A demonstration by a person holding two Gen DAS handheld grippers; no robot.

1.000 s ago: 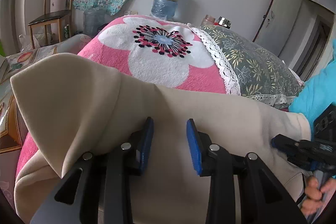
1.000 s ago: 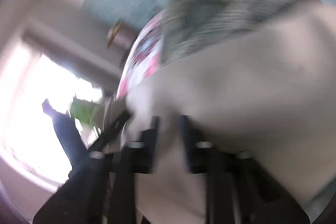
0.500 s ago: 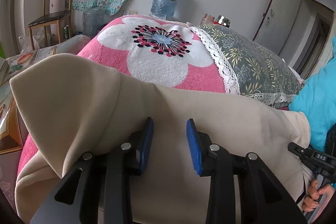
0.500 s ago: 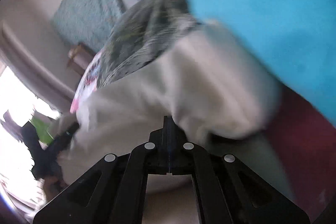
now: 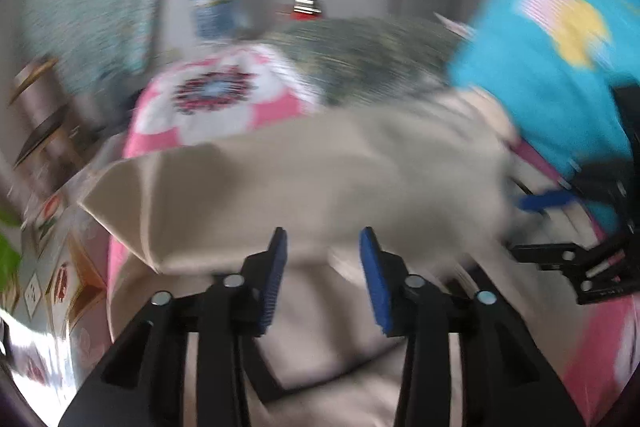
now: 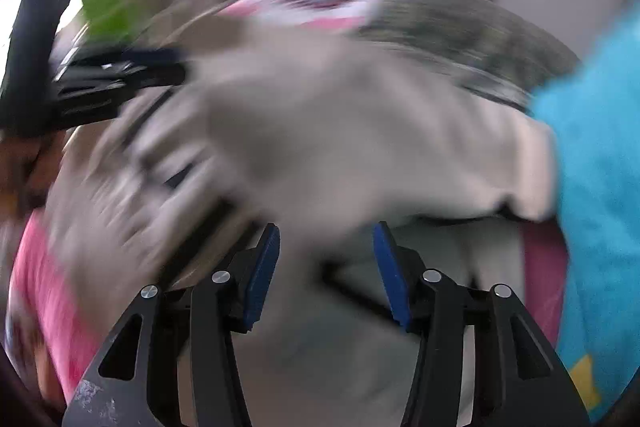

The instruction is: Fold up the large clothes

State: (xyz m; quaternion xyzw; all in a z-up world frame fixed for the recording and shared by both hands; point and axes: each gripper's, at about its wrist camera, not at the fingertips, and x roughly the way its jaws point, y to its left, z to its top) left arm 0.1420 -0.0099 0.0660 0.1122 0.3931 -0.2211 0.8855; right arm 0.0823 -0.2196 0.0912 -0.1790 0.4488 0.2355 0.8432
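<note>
A large beige garment (image 5: 320,179) lies bunched on the bed, blurred by motion in both views. My left gripper (image 5: 322,267) hovers over its near part. Its jaws are opening, the blue pads stand apart, and nothing is pressed between them. My right gripper (image 6: 326,259) is over the garment (image 6: 340,127) too. Its jaws are also opening and grip no cloth. The right gripper (image 5: 536,227) shows at the garment's right end in the left wrist view. The left gripper (image 6: 176,67) shows at the upper left of the right wrist view, with a hand (image 6: 24,163) below it.
A pink flower blanket (image 5: 216,99) and a grey-green pillow (image 5: 380,55) lie behind the garment. A teal garment (image 5: 540,67) is at the right. A water bottle (image 5: 212,7) and a wooden chair (image 5: 40,115) stand by the far wall.
The right gripper has gone from shut to open and rolled round to face the garment. The left gripper has widened and swung right, bringing the teal garment into view. Both views are now blurred.
</note>
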